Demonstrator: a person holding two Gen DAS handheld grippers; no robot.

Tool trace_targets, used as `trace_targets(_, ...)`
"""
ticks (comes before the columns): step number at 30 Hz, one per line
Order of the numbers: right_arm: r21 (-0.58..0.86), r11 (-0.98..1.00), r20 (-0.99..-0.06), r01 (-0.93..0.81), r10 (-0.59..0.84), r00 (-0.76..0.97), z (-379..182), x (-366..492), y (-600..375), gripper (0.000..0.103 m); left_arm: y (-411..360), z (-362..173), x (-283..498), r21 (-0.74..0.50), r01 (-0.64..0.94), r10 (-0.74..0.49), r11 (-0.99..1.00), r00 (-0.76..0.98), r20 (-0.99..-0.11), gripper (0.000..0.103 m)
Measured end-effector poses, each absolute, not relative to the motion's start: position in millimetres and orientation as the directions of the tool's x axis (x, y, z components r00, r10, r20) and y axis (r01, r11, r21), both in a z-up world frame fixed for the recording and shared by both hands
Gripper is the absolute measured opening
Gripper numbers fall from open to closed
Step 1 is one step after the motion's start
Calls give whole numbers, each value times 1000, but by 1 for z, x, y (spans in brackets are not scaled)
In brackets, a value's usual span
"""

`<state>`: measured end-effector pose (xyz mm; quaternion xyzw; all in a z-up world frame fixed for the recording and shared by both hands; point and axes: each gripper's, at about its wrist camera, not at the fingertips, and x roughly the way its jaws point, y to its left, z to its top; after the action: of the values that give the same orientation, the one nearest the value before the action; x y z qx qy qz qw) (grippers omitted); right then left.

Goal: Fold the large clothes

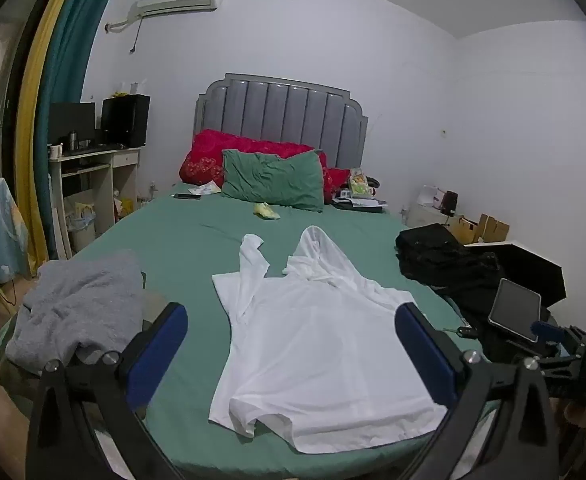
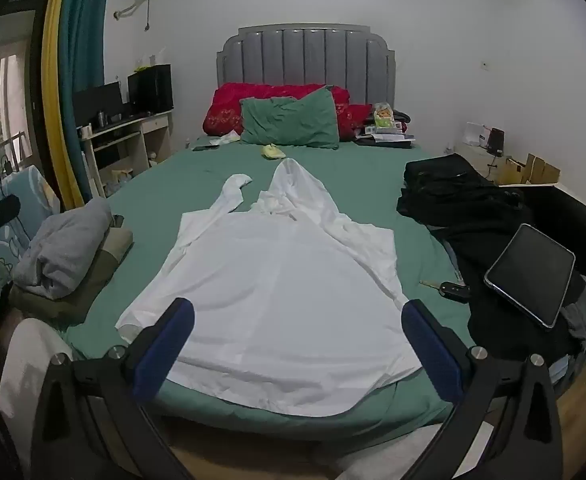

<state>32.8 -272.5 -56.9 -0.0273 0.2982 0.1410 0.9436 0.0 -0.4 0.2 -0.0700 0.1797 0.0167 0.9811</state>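
I saw the white hoodie spread flat on the bed, hood pointing toward the headboard and hem near the foot edge. One sleeve lay folded across the chest on its left side, its cuff beside the hood. My left tool hovered over the hem, its fingers spread wide and grasping nothing. My right tool hung likewise released above the hem, touching no cloth.

Left of the hoodie sat a grey garment, bunched on a folded olive one. To the right lay a heap of black clothes, with a tablet resting on it and a car key just beside. A green pillow leaned against red bedding by the headboard.
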Motion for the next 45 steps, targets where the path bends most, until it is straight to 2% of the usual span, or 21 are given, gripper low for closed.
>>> trace_targets(45, 48, 961, -560, -271, 251, 790, -51, 34, -279, 103, -5, 7, -9, -124, -39, -6, 992, 939, -345, 103)
